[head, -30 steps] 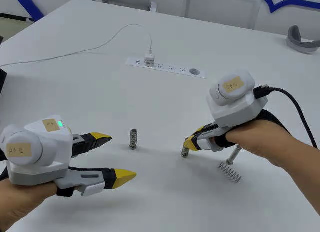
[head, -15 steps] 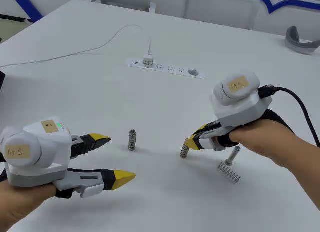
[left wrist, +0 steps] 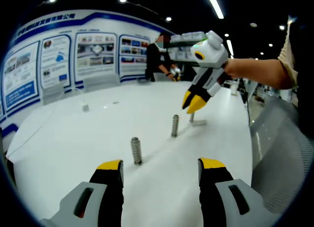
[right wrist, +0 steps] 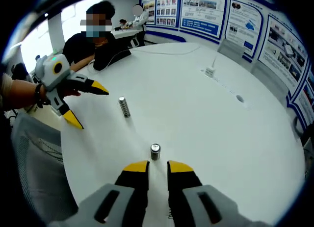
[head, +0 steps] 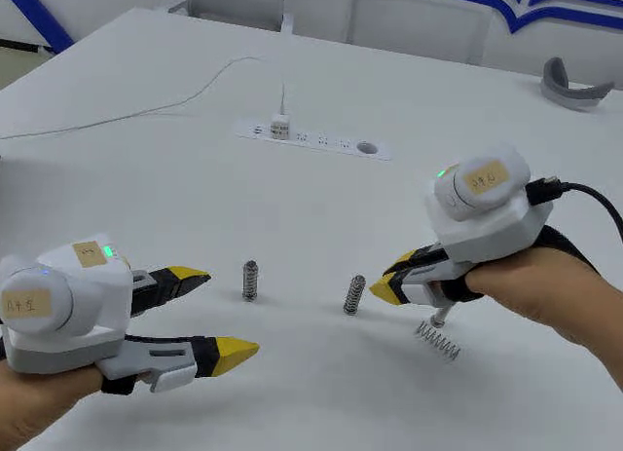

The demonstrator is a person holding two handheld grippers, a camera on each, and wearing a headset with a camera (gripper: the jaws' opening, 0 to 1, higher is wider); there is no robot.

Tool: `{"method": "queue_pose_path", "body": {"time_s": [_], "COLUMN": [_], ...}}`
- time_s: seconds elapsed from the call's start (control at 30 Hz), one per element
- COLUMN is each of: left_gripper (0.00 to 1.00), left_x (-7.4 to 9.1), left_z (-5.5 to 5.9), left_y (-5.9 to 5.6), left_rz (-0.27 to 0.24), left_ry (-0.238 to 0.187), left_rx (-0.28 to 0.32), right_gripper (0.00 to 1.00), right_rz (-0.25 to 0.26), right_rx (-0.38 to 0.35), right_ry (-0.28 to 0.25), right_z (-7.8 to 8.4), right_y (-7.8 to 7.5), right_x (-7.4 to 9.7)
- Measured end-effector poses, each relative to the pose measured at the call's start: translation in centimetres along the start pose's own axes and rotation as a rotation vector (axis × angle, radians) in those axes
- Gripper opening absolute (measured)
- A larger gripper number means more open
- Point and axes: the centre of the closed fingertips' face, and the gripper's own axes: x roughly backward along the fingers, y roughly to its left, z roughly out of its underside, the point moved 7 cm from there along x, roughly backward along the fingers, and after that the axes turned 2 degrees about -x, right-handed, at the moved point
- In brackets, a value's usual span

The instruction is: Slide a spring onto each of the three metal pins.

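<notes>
Two pins stand upright on the white table, each with a spring on it: one pin [head: 250, 281] [left wrist: 136, 150] [right wrist: 124, 107] on the left, one pin [head: 353, 294] [left wrist: 175, 125] [right wrist: 155, 151] in the middle. A third pin [head: 440, 317] [left wrist: 192, 118] stands bare, partly behind my right gripper, with a loose spring [head: 438, 341] lying beside it. My right gripper [head: 384, 290] [right wrist: 157, 168] [left wrist: 194, 102] hovers just right of the middle pin, jaws a narrow gap apart and holding nothing. Left of the pins, my left gripper [head: 216, 312] [left wrist: 161, 164] [right wrist: 89, 105] is wide open.
A white power strip [head: 311, 139] with a plug [head: 280, 128] and a thin cable [head: 175, 105] lies farther back on the table. A grey curved object [head: 574, 81] rests at the far right. People sit at a desk in the right gripper view.
My right gripper has drawn back to the right, off the spring on the middle pin, which stays standing. The left gripper has barely moved. The head camera has tilted.
</notes>
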Motion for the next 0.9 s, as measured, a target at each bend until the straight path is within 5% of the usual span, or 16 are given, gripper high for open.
{"method": "queue_pose_path", "body": {"time_s": [0.9], "left_gripper": [0.63], "left_x": [-0.1], "left_z": [-0.3], "left_y": [-0.2], "left_rz": [0.008], "left_ry": [-0.003], "left_rx": [-0.008], "right_gripper": [0.16], "right_rz": [0.056], "right_rx": [-0.067], "right_ry": [0.034], "right_z": [5.2], "right_y": [-0.8], "right_x": [2.4]}}
